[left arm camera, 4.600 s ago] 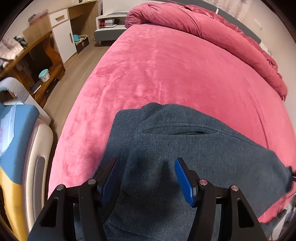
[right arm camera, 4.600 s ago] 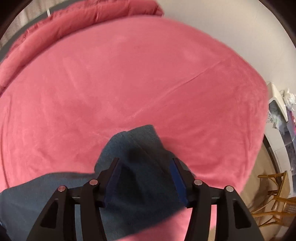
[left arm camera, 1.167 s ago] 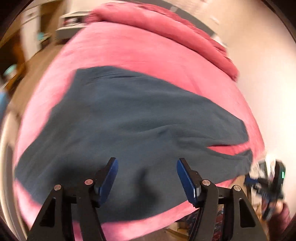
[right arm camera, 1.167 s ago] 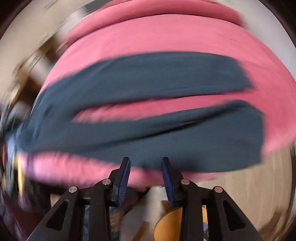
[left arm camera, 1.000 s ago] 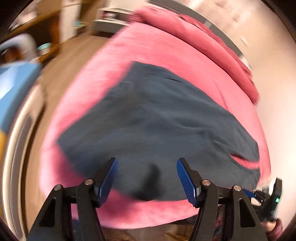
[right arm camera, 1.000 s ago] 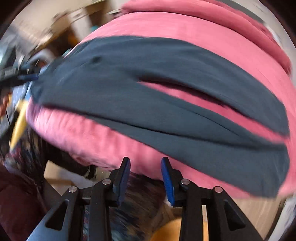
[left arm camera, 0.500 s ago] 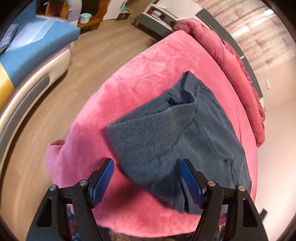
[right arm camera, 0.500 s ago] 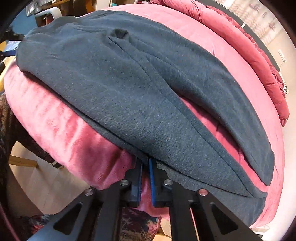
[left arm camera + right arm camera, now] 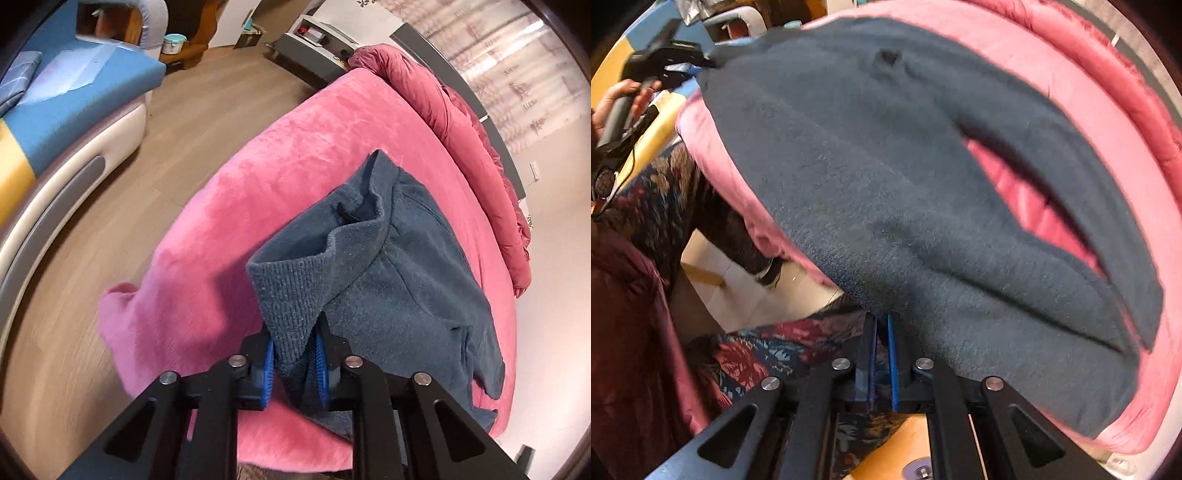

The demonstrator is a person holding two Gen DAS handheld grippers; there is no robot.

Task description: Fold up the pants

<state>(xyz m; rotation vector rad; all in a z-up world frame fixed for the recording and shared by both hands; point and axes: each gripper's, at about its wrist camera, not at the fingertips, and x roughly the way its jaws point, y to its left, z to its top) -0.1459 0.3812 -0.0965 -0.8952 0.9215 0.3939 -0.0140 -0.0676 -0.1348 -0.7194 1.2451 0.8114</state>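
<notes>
Both tongs on the pants point(image 9: 399, 266), left tongs point(image 9: 293, 363) closing on waistband, right tongs point(image 9: 882, 354) clamped on hem.

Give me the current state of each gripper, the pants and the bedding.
left gripper: jaws closing, ribbed waistband between the pads.
right gripper: shut on the pants' near edge.
pants: spread on the bed, legs apart, unfolded.
duvet: bunched along the far edge.

Right gripper point(image 9: 882, 325) jaws pinched on dark blue pants point(image 9: 886, 184) edge, over pink bed point(image 9: 1108, 122).
</notes>
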